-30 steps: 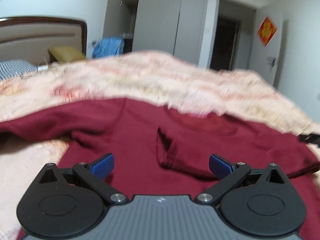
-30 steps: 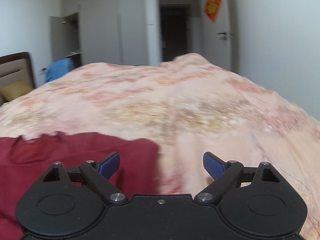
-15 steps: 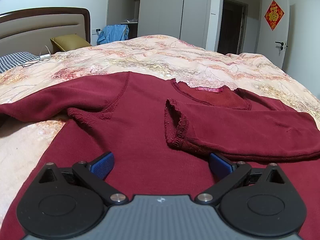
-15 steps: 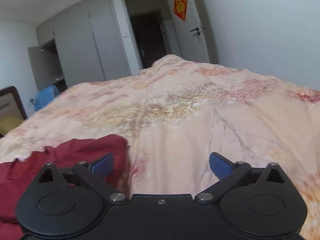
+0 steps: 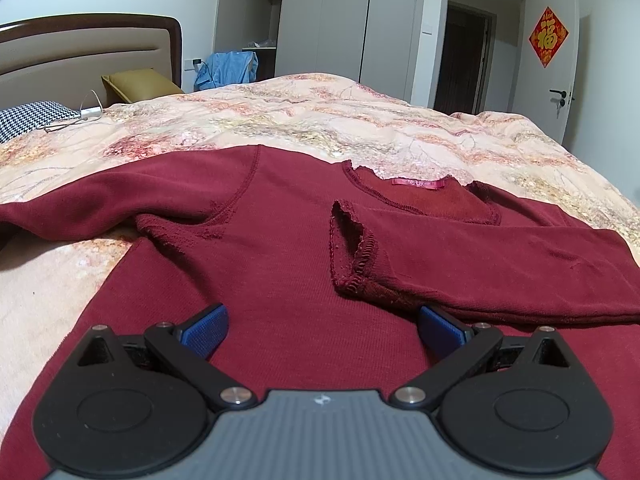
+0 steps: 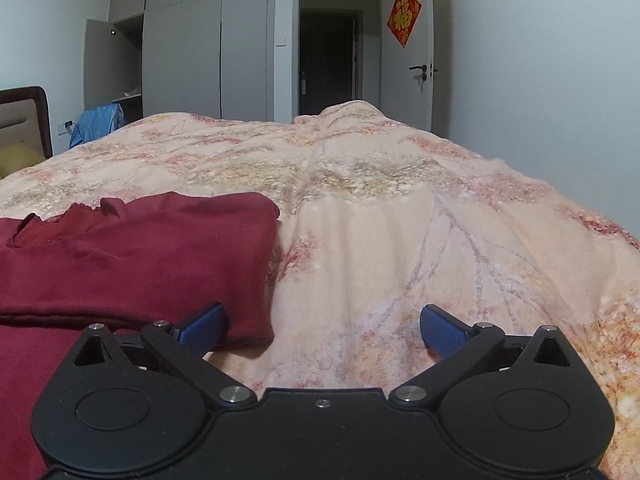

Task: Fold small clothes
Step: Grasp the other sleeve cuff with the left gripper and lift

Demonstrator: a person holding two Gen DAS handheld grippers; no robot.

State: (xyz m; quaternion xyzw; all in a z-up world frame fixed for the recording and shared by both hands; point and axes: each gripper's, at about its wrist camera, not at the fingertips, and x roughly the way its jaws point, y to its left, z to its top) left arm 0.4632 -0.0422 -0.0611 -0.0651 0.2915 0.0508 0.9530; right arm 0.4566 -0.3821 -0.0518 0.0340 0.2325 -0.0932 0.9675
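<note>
Pale grey wardrobe doors [image 5: 320, 20] and a dark open doorway [image 6: 328, 60] back a white-walled bedroom, with a red paper diamond [image 5: 549, 36] hung on the white door and a padded headboard [image 5: 80, 52] framed in dark wood at the far left. Across the bed lies a soft quilt [image 6: 400, 208] printed in peach, cream and rusty pink, puckered into shallow ridges. On it lies the dark red sweater [image 5: 280, 248], a fine ribbed knit with a scalloped neckline and a pink label; one sleeve is folded across the chest, its stitched cuff gaping open, while the other trails out flat to the left. An olive pillow [image 5: 138, 84], a houndstooth cushion [image 5: 32, 116] and a blue garment [image 5: 232, 66] sit toward the head of the bed. The left tool [image 5: 322, 326] hovers over the sweater's body with its blue ridged pads spread wide, gripping nothing. The right tool [image 6: 324, 326] is likewise wide and empty, one pad over the sweater's folded edge, the other over bare quilt.
</note>
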